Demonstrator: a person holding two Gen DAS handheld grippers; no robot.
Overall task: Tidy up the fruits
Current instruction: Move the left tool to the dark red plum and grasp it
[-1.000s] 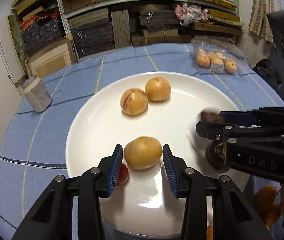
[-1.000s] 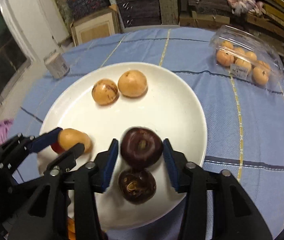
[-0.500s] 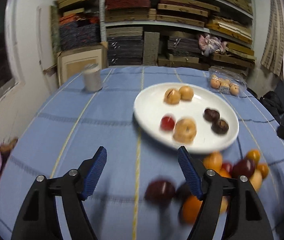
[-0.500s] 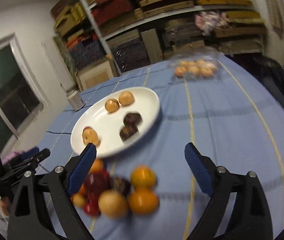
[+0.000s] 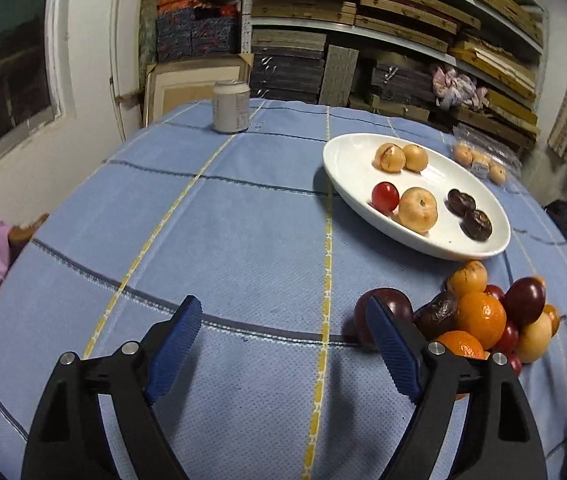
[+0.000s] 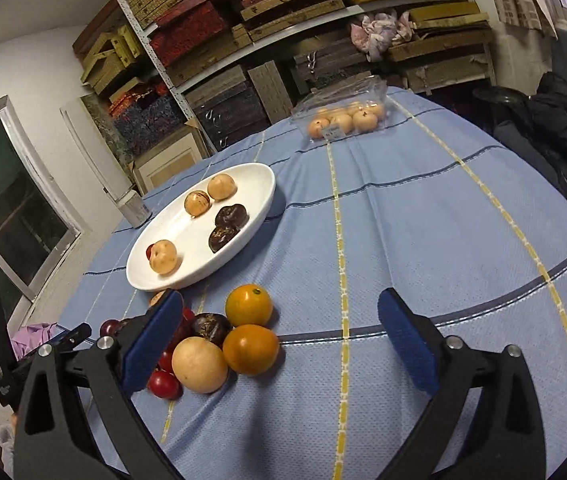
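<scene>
We see a light blue cloth (image 5: 243, 240) on the desk, checked with dark blue and yellow lines. The plate (image 5: 347, 160) is plain white; on it, tan fruits (image 5: 417, 210), one red fruit (image 5: 385, 197) and two dark brown ones (image 5: 476, 224). In the loose pile we note two bright oranges (image 6: 250, 349), a pale yellow fruit (image 6: 199, 365), dark purple fruit (image 5: 524, 295) and small red ones (image 6: 162, 384). Both tools are black with blue ribbed pads (image 5: 175, 344). The can (image 5: 231, 106) is white-grey.
</scene>
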